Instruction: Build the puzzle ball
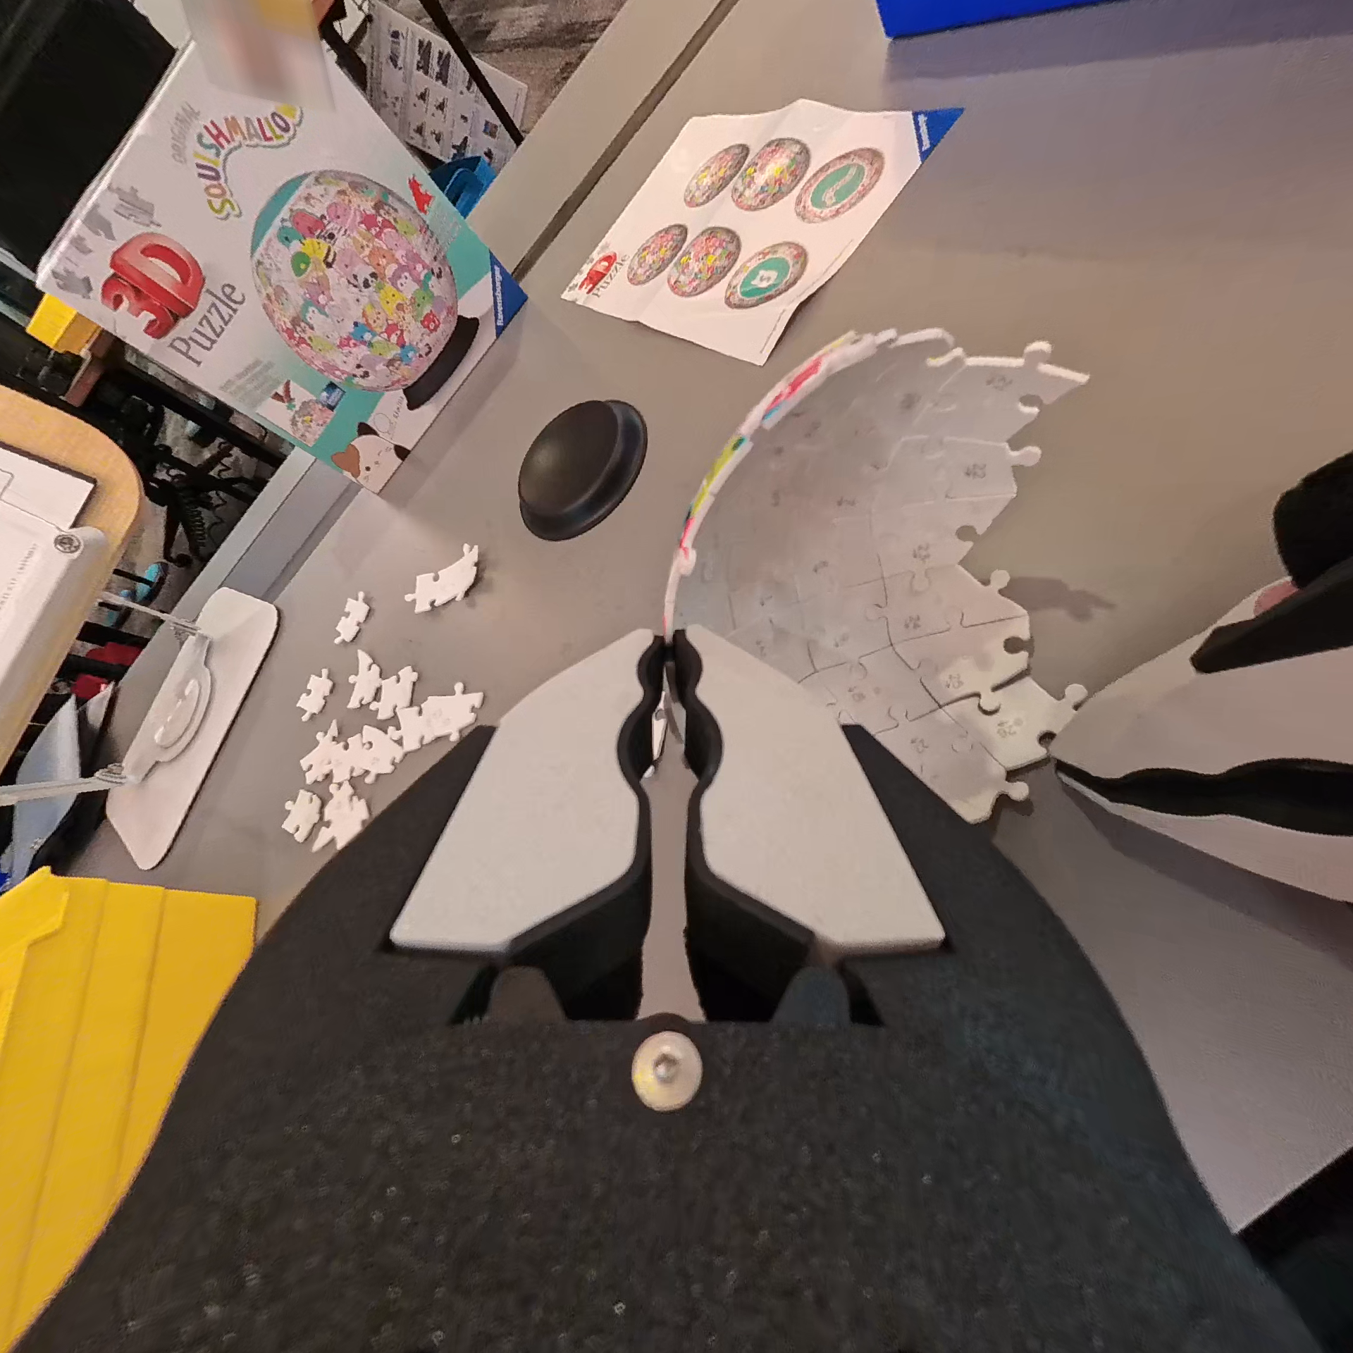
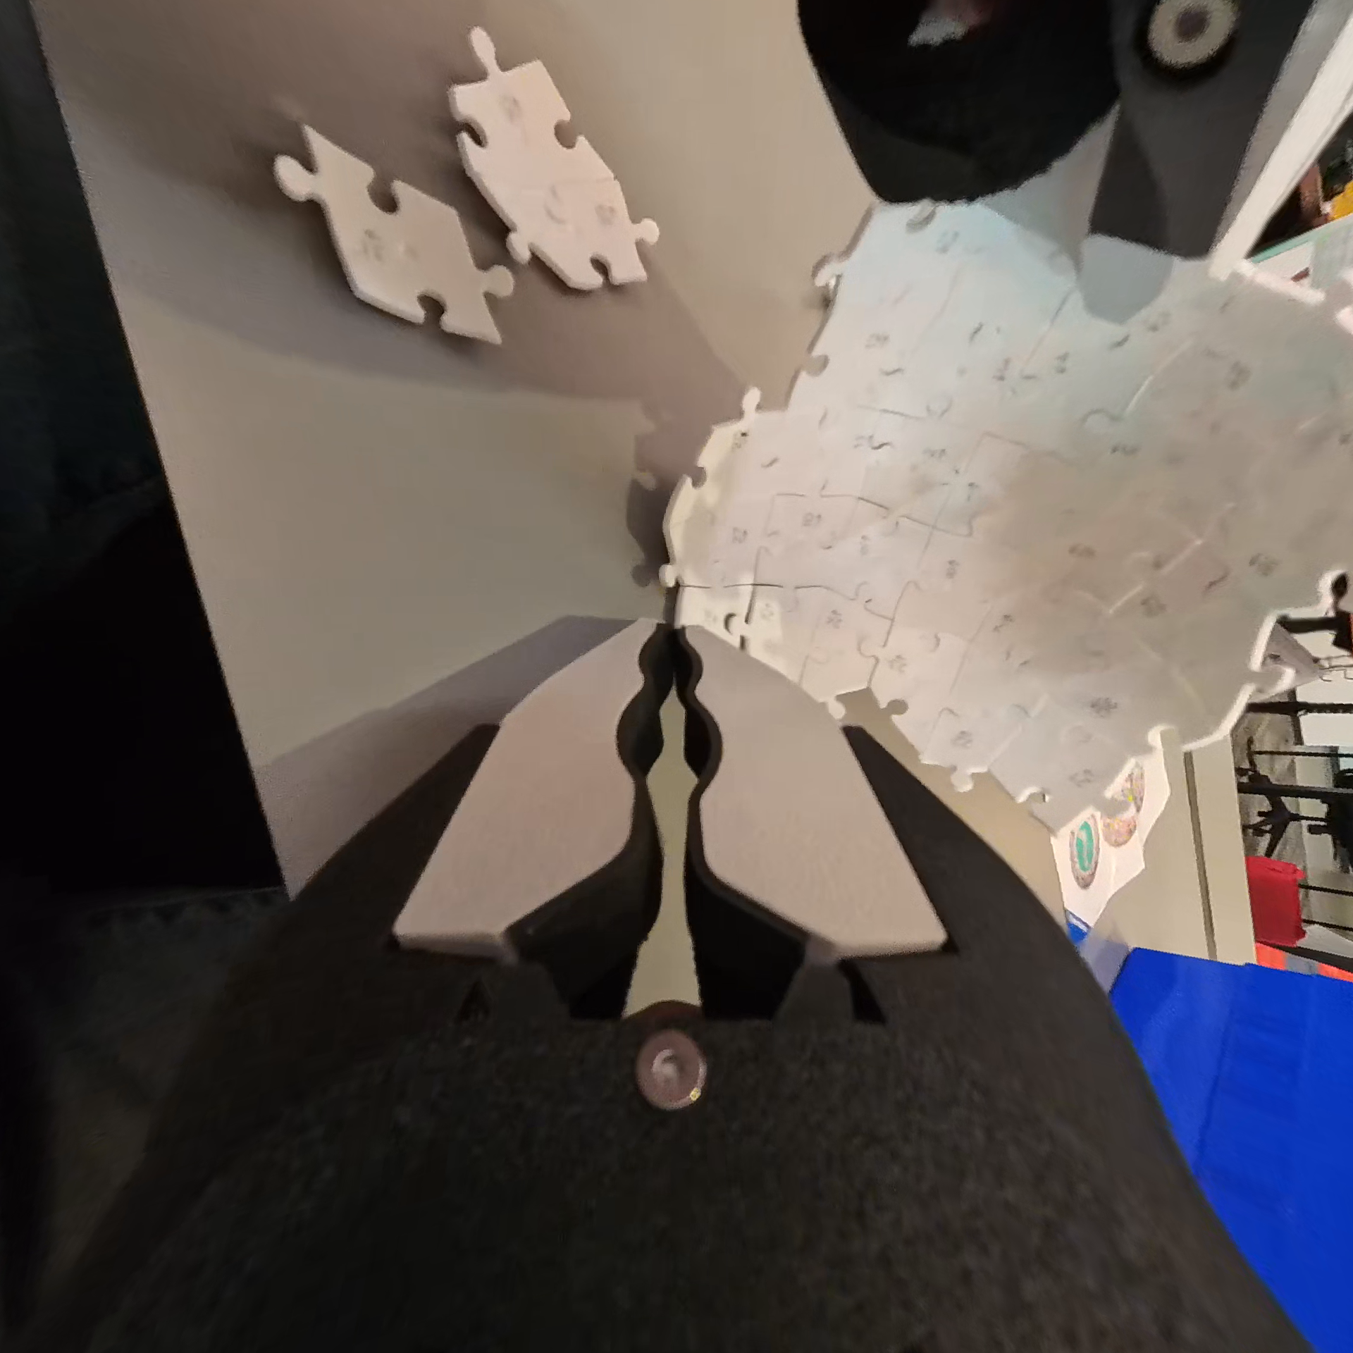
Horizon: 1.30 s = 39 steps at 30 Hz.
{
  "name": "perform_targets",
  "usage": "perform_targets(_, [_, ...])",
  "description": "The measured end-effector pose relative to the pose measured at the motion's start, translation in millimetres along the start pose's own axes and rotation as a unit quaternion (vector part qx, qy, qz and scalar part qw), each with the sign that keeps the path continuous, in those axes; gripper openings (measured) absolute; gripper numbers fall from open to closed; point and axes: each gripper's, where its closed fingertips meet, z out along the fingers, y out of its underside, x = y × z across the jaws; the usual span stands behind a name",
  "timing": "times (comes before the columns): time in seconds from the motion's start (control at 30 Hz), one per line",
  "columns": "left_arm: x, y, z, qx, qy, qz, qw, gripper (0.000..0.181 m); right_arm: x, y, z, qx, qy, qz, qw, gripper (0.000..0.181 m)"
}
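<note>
A partly built puzzle ball shell [image 1: 878,556] stands on its edge on the grey table [image 1: 1098,256], with its white numbered inside facing me and its coloured outside only at the left rim. My left gripper [image 1: 668,651] is shut on the shell's lower left rim. My right gripper [image 2: 672,635] is shut with its tips at the shell's [image 2: 988,527] lower rim, apparently pinching it. It also shows in the left wrist view [image 1: 1142,739] at the shell's right edge. Loose white pieces [image 1: 373,732] lie left of the shell. Two joined pairs [image 2: 395,241] [image 2: 549,190] lie farther off.
The black round stand [image 1: 582,468] sits behind the loose pieces. The puzzle box [image 1: 278,241] and a picture sheet [image 1: 761,220] lie at the back. A yellow bin [image 1: 95,1025] and a white base plate [image 1: 190,710] are at the left, and a blue bin [image 2: 1208,1098] at the right. Left tips to right tips: about 12 cm.
</note>
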Motion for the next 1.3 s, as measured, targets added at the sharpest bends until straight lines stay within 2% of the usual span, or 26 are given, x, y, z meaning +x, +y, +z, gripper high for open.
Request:
perform_targets(0.17, [2.4,-4.4,-1.7,0.011,-0.010,0.032,0.999,0.002,-0.2,1.1,0.8,-0.004,0.008,-0.013,1.000,0.000])
perform_targets(0.33, [4.6,-6.1,-2.6,0.017,-0.012,0.041,0.999,0.002,6.9,-0.1,-0.9,0.018,0.017,0.005,1.000,0.000])
perform_targets(0.6, [9.8,-13.1,-6.3,0.047,-0.020,0.082,0.995,0.002,6.2,4.8,3.6,0.010,0.001,0.026,1.000,0.000])
perform_targets(0.87, [11.6,-9.6,-0.9,0.041,-0.022,0.096,0.994,0.002,10.2,7.4,-3.7,0.006,0.034,-0.027,0.999,0.000])
perform_targets(1.07, [7.5,-9.4,0.1,0.040,-0.030,0.092,0.994,0.002,-17.3,-14.7,-22.3,0.069,0.011,-0.087,0.994,0.000])
perform_targets(1.3, [6.2,-6.4,-1.0,0.036,-0.030,0.097,0.994,0.002,-6.3,1.4,-8.2,0.016,0.013,-0.021,1.000,0.000])
